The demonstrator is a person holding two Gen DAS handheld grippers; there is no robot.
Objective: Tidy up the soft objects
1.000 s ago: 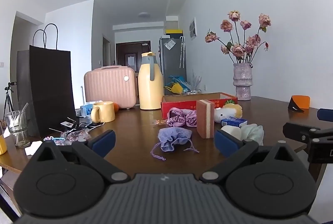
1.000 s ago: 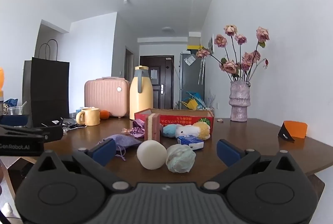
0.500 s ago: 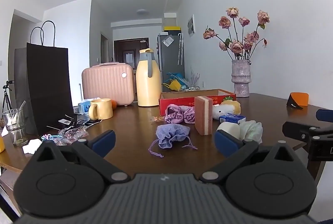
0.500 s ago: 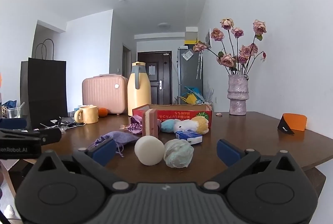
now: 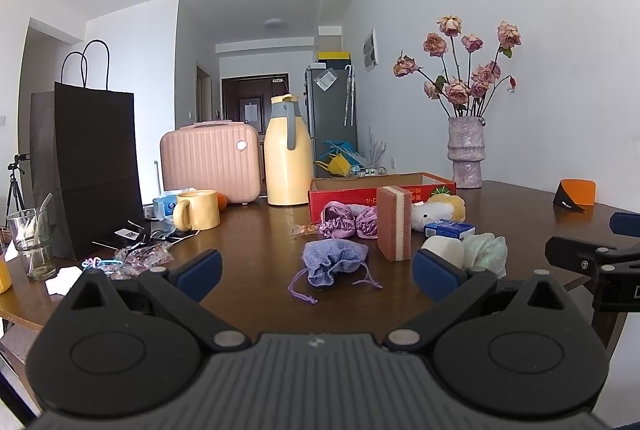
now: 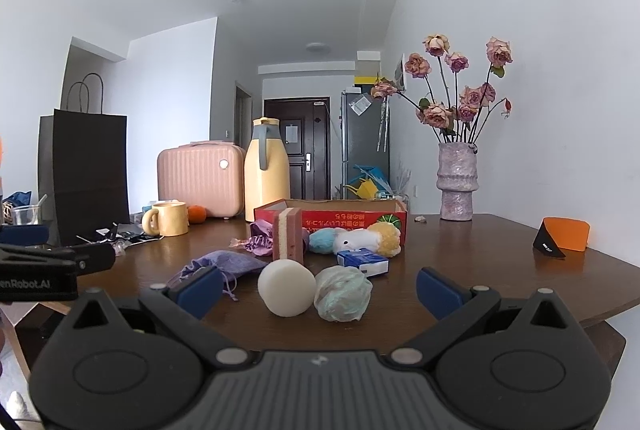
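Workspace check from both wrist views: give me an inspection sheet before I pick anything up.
Surface: dark wooden table, crowded at the left end.
Job's things: purple drawstring pouch, pink scrunchie, upright sponge block, white round sponge, crumpled pale-green wad, plush toys, all outside the red cardboard box.
Clutter: yellow mug, yellow jug, pink case, black paper bag, glass, blue tissue pack, orange holder.
Grippers: left gripper and right gripper open, empty.
Cables: nothing seen.
Surroundings: vase of roses, fridge, door.
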